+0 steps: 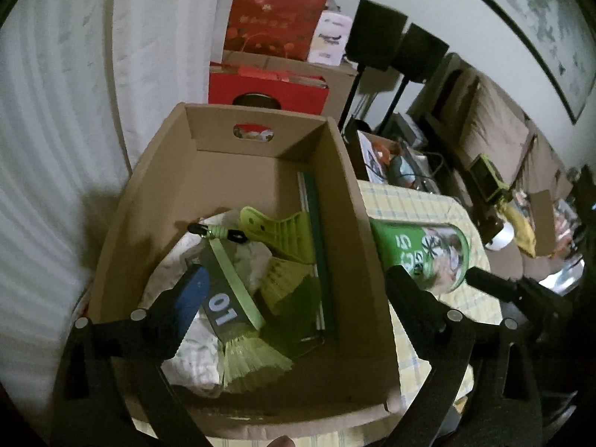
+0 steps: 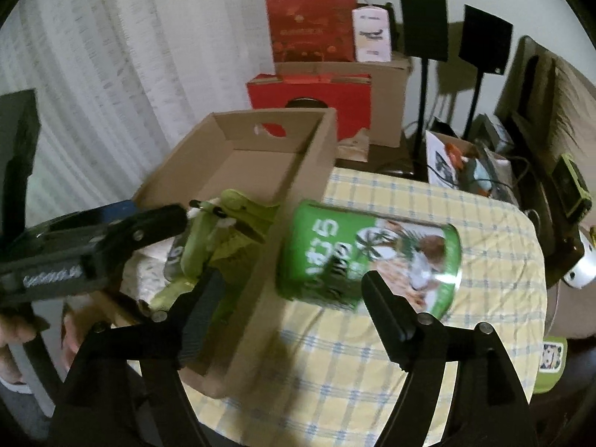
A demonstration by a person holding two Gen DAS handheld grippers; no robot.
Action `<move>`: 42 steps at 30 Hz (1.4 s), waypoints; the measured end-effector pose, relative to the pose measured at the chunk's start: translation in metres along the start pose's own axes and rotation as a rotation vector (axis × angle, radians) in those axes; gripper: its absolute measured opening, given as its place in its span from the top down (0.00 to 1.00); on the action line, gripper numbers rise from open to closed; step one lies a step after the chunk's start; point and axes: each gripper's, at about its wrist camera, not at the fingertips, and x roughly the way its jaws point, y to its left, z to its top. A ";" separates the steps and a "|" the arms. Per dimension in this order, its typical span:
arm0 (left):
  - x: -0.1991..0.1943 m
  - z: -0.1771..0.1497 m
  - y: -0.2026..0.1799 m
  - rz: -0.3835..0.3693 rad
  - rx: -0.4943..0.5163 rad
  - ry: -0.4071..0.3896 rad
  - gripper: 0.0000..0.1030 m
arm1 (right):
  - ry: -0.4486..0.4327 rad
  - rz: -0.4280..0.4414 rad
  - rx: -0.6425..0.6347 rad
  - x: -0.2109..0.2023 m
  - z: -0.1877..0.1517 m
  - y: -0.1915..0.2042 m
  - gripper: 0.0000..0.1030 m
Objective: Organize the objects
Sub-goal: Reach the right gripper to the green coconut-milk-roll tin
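Note:
An open cardboard box (image 1: 238,171) stands on the checked tablecloth. Inside lie a grey tag marked "01" on a green lanyard (image 1: 223,298), a lime plastic clip (image 1: 283,231), two lime shuttlecocks (image 1: 257,361), white cloth (image 1: 193,354) and a dark green flat item (image 1: 320,246). My left gripper (image 1: 298,290) is open over the box, its jaws wide apart and empty. A green round tin (image 2: 372,260) lies on its side on the cloth right of the box (image 2: 298,171). My right gripper (image 2: 294,305) is open, just before the tin. The left gripper (image 2: 160,219) shows over the box.
Red gift bags and cardboard boxes (image 2: 316,74) are stacked behind the table by a white curtain (image 2: 93,74). Two black speakers on stands (image 2: 424,26) are at back right. A sofa with clutter (image 1: 521,186) lies right of the table. The tablecloth (image 2: 428,205) extends right.

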 end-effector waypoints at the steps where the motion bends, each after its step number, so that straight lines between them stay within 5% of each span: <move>1: -0.002 -0.002 -0.003 0.001 0.009 -0.002 0.07 | -0.001 -0.004 0.006 -0.002 -0.002 -0.003 0.23; 12: -0.017 -0.019 -0.033 0.018 0.075 -0.029 0.00 | -0.018 -0.057 0.062 -0.022 -0.015 -0.033 0.21; 25: -0.030 -0.036 -0.063 0.016 0.145 -0.029 0.00 | -0.041 -0.087 0.116 -0.044 -0.032 -0.057 0.01; 42: 0.005 -0.014 -0.061 -0.092 0.014 0.042 0.02 | -0.043 -0.114 0.215 -0.042 -0.043 -0.112 0.01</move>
